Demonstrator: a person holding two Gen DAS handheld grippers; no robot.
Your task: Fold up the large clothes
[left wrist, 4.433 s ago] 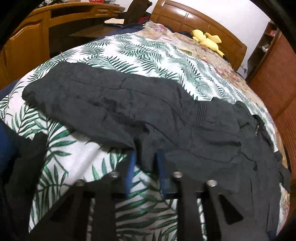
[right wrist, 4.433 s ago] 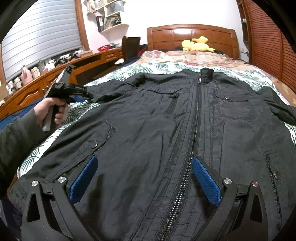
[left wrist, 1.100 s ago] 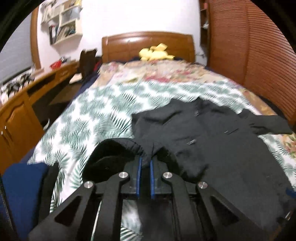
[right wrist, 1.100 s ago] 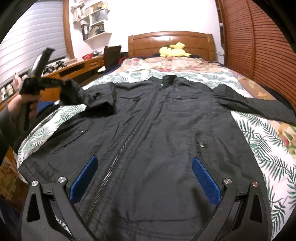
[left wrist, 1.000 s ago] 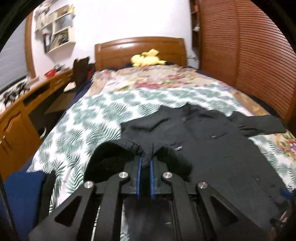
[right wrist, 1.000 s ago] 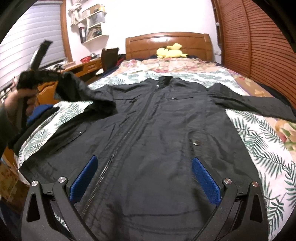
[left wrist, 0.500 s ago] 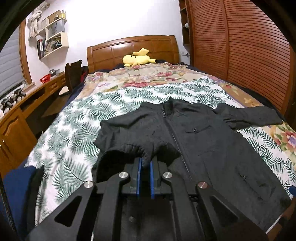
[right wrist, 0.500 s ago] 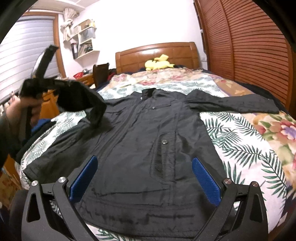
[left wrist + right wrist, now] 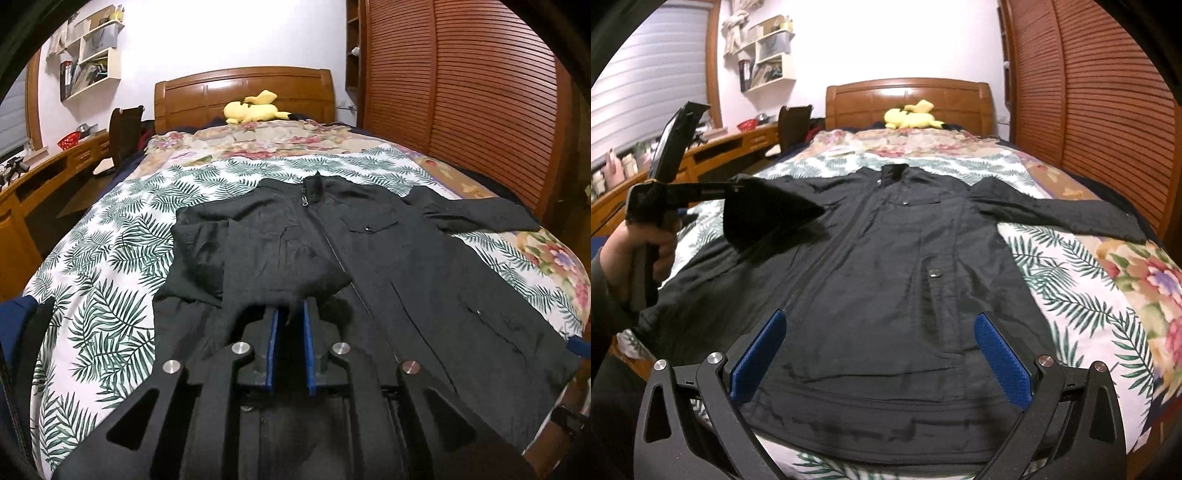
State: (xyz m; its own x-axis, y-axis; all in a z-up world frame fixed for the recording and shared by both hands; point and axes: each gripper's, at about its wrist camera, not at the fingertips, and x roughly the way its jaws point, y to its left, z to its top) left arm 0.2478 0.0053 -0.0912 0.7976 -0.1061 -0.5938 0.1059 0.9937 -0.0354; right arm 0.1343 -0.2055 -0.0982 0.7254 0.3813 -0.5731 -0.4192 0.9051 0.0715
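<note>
Right wrist view shows one black jacket (image 9: pixel 886 280) lying flat, front side up, on the bed cover (image 9: pixel 1071 280) with green leaf print; its collar points to the wooden headboard (image 9: pixel 908 99), where one yellow plush toy (image 9: pixel 912 114) lies. One sleeve (image 9: pixel 1056 218) is stretched out to the side on the cover; the other sleeve (image 9: pixel 768 218) is lifted above the chest of the jacket, pinched at its cuff by the left gripper (image 9: pixel 733 192), which one hand (image 9: pixel 642 251) holds. In the left wrist view the left gripper (image 9: pixel 290 325) has its two blue pads narrow, with a fold of black cloth between them, though the cloth hides the tips themselves. The right gripper (image 9: pixel 879 354) is spread wide above the hem of the jacket and holds nothing. I count two snap buttons on the jacket front in this view. One wall shelf (image 9: pixel 768 55) holds items too small to make out. No writing or label can be read anywhere.
</note>
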